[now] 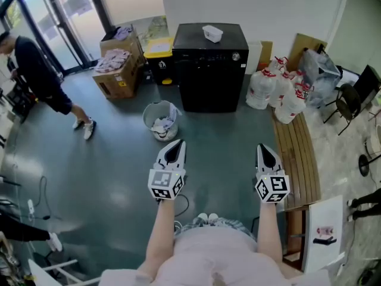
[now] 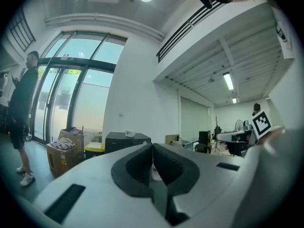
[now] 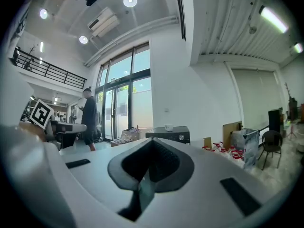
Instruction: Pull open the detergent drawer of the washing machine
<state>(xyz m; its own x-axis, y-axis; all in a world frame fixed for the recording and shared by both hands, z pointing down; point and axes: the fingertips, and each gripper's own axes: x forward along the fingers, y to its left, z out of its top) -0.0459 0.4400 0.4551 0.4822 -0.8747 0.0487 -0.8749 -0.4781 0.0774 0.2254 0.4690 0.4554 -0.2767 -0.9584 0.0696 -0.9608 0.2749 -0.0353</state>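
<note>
While the washing machine (image 1: pixel 213 64) stands well apart: my left gripper (image 1: pixel 176 143), right gripper (image 1: pixel 264 149), both closed, empty; whole task remaining.

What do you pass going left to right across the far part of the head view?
Person in dark clothes → cardboard box → yellow-lidded bin → black washing machine → white bags → black chair.
</note>
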